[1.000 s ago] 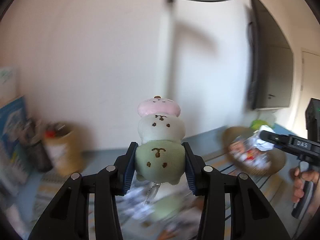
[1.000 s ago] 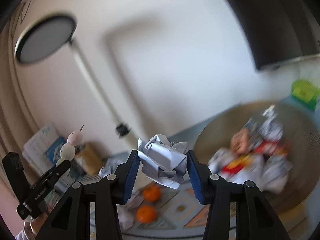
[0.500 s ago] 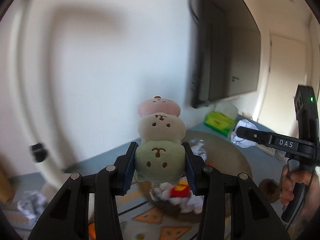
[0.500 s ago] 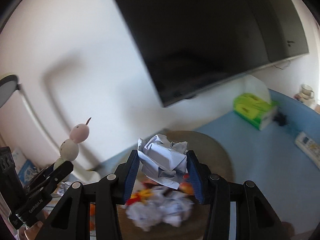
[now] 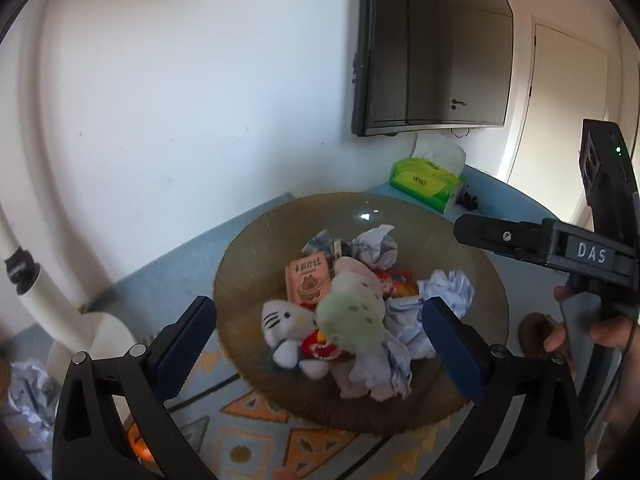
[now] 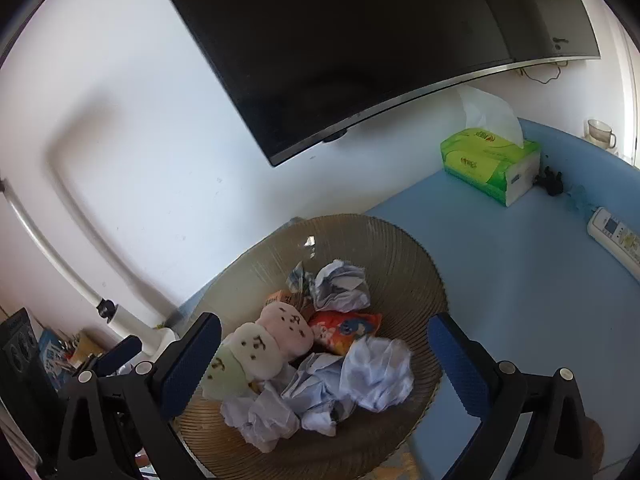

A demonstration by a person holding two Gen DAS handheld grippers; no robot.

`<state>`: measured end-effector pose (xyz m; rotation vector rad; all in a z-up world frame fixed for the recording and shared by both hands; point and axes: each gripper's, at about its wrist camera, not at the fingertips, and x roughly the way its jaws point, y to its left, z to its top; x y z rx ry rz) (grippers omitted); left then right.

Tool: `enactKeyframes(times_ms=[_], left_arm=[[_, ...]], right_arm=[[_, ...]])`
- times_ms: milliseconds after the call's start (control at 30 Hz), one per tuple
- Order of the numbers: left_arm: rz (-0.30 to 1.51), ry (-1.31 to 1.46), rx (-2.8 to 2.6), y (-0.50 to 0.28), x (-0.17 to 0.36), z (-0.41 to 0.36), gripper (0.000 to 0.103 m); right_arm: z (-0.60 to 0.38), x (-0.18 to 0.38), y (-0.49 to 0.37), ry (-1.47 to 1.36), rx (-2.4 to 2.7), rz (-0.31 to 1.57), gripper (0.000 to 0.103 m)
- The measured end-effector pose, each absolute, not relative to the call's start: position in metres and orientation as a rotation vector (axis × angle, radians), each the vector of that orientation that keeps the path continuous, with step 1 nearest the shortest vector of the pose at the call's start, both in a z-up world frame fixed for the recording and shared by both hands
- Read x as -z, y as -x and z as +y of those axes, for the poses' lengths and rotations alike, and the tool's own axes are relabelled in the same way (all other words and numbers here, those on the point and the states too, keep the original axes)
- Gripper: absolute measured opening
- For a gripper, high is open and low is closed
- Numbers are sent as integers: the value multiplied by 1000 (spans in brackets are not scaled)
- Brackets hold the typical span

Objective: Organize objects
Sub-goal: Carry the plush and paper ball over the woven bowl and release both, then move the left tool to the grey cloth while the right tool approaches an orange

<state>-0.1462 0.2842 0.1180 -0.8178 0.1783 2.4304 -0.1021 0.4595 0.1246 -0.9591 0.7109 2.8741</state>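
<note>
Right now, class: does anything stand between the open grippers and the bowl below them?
Nothing visible does. The left gripper and right gripper, jaws opening, hang over the bowl; plush and paper ball are already in it.

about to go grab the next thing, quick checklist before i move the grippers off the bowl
1. Left gripper jaws opening, nothing pressed between the pads: ok.
2. Right gripper jaws opening, pads clear of the crumpled paper: ok.
3. Stacked plush inside the bowl: ok, though blurred in the left view, so settled or not: cannot tell.
4. Paper inside the rim: ok.
5. Grippers apart from each other: ok.
</note>
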Motion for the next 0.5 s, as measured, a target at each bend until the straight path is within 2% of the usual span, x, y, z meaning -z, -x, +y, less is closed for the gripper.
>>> enactKeyframes(times_ms=[133, 167, 500], left_arm=[[182, 813, -2457, 144, -120, 273, 102], [184, 811, -2461, 145, -135, 275, 102], [155, 769, -2611, 116, -184, 162, 102]], right_arm=[[445, -128, 100, 962, -2887, 713, 103], [440, -130, 99, 957, -2894, 721, 103], [381, -159, 91, 942, -3022, 664, 103]])
